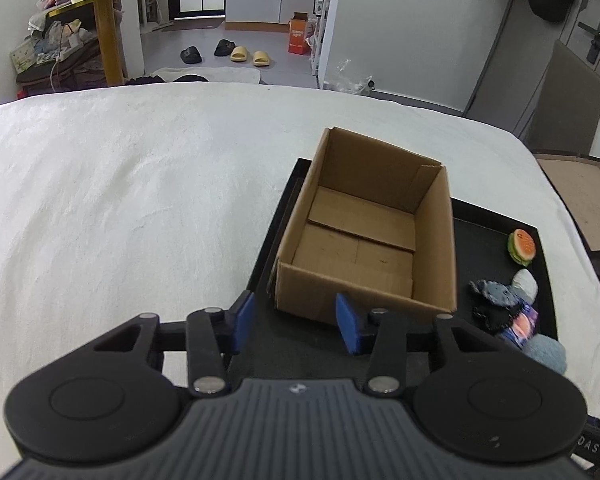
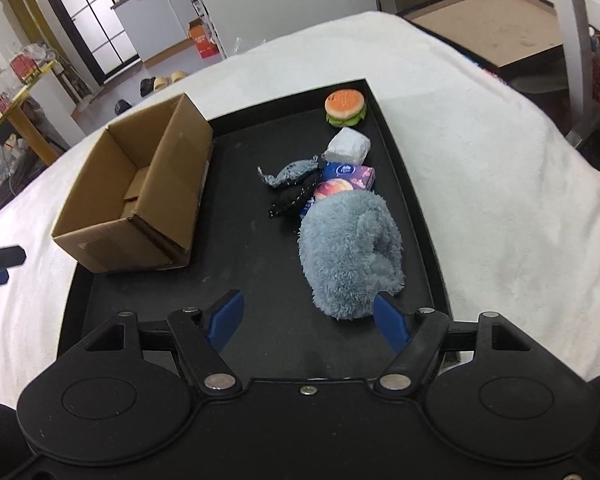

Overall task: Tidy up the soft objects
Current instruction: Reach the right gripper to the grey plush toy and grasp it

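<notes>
An empty open cardboard box (image 1: 364,232) (image 2: 140,192) stands on the left of a black tray (image 2: 244,216) (image 1: 484,236). On the tray's right lie a fluffy blue plush (image 2: 352,252) (image 1: 546,352), a tissue pack (image 2: 346,180), a grey sock (image 2: 290,172), a black sock (image 2: 296,196), a white bundle (image 2: 348,146) (image 1: 525,283) and a toy burger (image 2: 345,108) (image 1: 521,247). My left gripper (image 1: 294,324) is open and empty just before the box's near wall. My right gripper (image 2: 308,320) is open and empty, its right finger beside the plush's near end.
The tray sits on a white bed cover (image 1: 120,208). Beyond the bed are a floor with slippers (image 1: 244,54), a yellow table (image 1: 108,32) and a brown board (image 2: 484,36) at the right.
</notes>
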`<state>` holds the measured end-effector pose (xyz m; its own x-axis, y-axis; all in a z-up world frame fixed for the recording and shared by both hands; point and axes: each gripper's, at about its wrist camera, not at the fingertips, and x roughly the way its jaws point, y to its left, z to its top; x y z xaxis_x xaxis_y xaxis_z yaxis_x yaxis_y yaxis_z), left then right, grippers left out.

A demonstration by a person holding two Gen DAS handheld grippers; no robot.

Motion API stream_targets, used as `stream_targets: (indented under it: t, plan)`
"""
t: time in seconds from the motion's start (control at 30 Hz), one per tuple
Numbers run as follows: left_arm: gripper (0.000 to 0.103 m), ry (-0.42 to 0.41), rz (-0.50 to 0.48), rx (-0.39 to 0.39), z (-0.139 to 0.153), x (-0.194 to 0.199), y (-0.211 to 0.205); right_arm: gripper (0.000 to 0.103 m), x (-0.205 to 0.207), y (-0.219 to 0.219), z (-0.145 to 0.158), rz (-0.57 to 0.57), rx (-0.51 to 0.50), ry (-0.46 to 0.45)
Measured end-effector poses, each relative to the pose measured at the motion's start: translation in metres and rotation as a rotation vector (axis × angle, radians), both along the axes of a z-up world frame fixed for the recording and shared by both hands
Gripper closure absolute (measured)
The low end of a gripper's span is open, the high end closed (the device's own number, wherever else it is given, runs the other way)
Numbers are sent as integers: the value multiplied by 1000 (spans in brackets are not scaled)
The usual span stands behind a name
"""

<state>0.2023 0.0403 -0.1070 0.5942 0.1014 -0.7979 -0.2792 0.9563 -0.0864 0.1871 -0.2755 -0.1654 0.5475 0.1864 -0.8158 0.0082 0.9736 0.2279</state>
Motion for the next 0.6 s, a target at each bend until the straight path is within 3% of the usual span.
stream_targets:
  t: [0.5,0.6]
  plan:
    - [65,33,74,33,-34,48,7,31,36,7,-36,-23,-86,36]
    - [65,33,66,46,-38,55,4,29,40,12,-40,-15,-143,24]
